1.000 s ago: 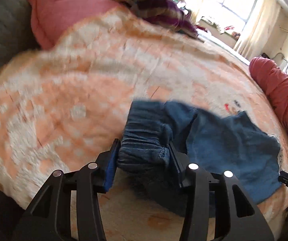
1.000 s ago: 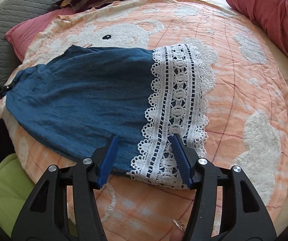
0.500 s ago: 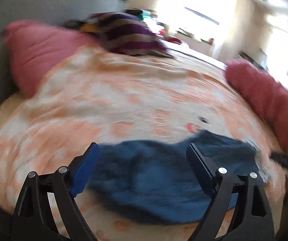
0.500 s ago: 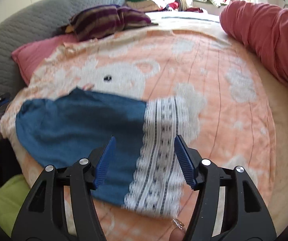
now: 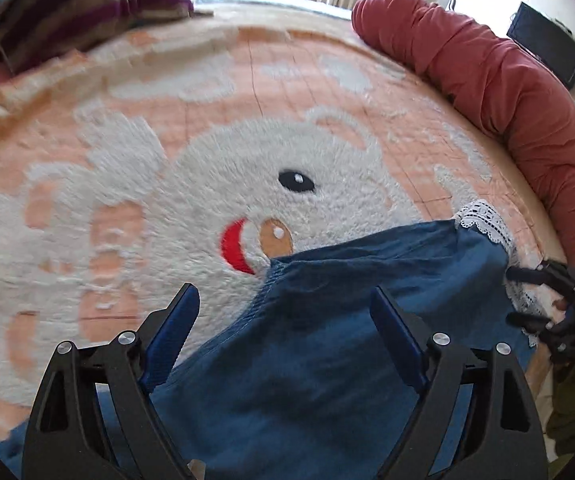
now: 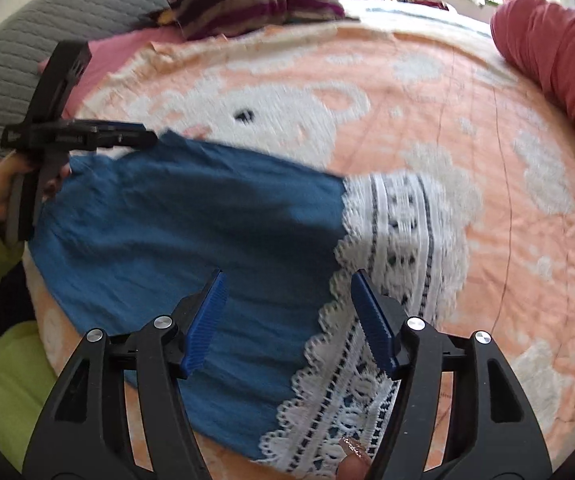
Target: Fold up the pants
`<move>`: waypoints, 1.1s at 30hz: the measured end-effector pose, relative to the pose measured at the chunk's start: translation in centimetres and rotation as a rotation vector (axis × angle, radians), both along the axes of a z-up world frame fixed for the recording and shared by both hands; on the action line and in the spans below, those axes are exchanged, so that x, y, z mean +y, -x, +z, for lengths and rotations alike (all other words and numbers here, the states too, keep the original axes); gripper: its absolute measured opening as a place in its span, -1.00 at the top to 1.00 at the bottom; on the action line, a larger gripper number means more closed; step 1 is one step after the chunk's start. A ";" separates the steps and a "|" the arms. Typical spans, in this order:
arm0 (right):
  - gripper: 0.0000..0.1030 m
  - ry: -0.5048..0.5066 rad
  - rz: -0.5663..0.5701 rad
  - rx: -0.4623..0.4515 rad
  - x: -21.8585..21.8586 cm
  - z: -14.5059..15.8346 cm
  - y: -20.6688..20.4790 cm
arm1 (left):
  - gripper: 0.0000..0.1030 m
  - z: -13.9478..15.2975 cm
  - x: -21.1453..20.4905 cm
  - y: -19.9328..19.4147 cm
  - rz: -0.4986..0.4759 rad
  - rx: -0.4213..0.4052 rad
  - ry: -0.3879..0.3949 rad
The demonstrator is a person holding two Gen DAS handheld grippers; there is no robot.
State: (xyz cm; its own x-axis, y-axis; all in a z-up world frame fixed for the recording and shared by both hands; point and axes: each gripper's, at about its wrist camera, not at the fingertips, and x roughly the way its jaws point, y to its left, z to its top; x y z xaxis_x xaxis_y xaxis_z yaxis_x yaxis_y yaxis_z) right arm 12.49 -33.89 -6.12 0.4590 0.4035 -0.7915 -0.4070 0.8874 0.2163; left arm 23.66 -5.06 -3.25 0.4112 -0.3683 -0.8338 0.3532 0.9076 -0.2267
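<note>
The blue denim pants (image 6: 191, 232) with a white lace hem (image 6: 399, 240) lie flat on the peach blanket. In the left wrist view the pants (image 5: 327, 360) fill the lower middle, waistband corner near the bear's mouth. My left gripper (image 5: 285, 320) is open and empty above the waist end; it also shows in the right wrist view (image 6: 87, 136). My right gripper (image 6: 287, 300) is open and empty above the seam between denim and lace; it also shows in the left wrist view (image 5: 543, 296).
The peach blanket with a white bear (image 5: 247, 184) covers the bed. A red bolster (image 5: 507, 92) runs along the right edge. A striped cushion (image 6: 247, 0), a pink pillow (image 6: 119, 52) and a grey headboard (image 6: 7, 48) lie at the far side.
My left gripper let go of the bunched waistband, opened wide and swung to the right. My right gripper rose and stayed open. The pants now lie spread flat.
</note>
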 end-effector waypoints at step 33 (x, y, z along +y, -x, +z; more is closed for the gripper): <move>0.65 -0.110 -0.064 0.056 -5.8 -1.3 -10.5 | 0.62 -2.6 0.6 0.6 0.129 -0.033 0.056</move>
